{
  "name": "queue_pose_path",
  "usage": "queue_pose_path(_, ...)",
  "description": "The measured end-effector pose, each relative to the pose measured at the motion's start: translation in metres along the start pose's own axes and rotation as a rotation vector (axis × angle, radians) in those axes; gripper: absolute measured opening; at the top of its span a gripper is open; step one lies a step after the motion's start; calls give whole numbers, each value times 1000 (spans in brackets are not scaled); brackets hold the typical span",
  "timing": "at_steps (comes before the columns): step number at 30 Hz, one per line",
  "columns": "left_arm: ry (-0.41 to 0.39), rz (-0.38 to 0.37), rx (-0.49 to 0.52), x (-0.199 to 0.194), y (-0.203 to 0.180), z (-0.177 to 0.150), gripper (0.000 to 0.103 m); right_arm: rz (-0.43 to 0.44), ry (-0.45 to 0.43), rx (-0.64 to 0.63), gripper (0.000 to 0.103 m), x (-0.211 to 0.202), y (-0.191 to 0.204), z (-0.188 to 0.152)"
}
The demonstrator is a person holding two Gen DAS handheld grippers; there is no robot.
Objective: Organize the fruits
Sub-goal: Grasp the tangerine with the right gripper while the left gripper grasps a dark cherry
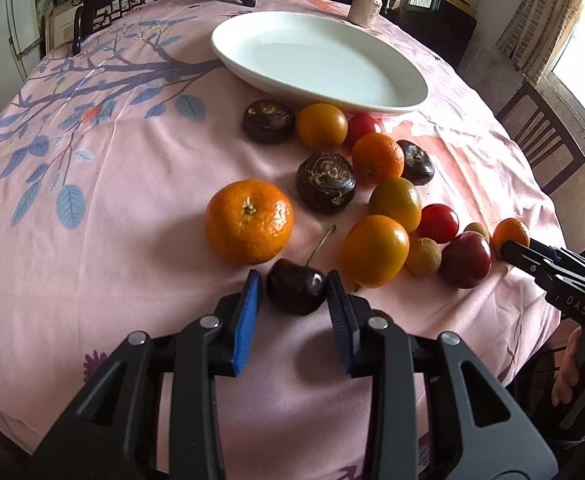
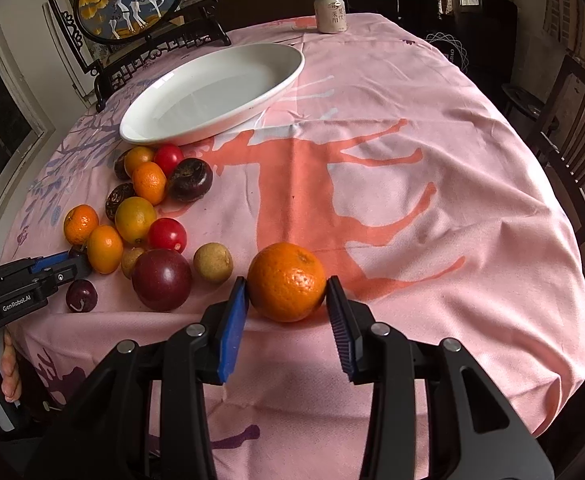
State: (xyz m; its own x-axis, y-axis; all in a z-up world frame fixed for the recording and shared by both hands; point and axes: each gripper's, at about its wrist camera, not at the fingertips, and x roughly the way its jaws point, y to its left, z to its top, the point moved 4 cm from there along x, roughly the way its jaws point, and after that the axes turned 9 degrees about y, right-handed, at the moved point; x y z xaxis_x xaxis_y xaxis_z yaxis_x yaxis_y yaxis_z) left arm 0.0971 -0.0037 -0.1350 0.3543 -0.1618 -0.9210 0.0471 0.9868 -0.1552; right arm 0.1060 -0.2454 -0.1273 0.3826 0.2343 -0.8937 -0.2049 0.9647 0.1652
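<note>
A dark cherry with its stem pointing away lies on the pink tablecloth, and my left gripper is shut on it, a blue pad against each side. My right gripper is shut on a tangerine resting on the cloth near the front edge. Between the two grippers lies a cluster of loose fruit: a large tangerine, oranges, red tomatoes, dark water chestnuts, a plum and longans. Behind the cluster stands an empty white oval plate.
A drink can stands at the table's far edge. A carved dark frame holding a round deer picture is at the back left, and a wooden chair at the right. A second cherry lies beside the left gripper.
</note>
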Motion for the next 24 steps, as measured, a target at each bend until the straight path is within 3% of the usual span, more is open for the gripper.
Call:
queue_pose_path(5, -22, -17, 26, -5, -8, -3, 30, -16, -1, -11, 40, 4, 2, 2)
queue_pose_path(15, -136, -17, 42, -53, -6, 4, 30, -17, -55, -55, 39, -14, 20, 15)
queue_pose_path(19, -148, -5, 49, -60, -5, 24, 30, 3, -64, -99, 39, -16, 35, 36)
queue_pose_path(24, -177, 35, 39, -68, -2, 83, 30, 6, -117, -160, 39, -29, 54, 85)
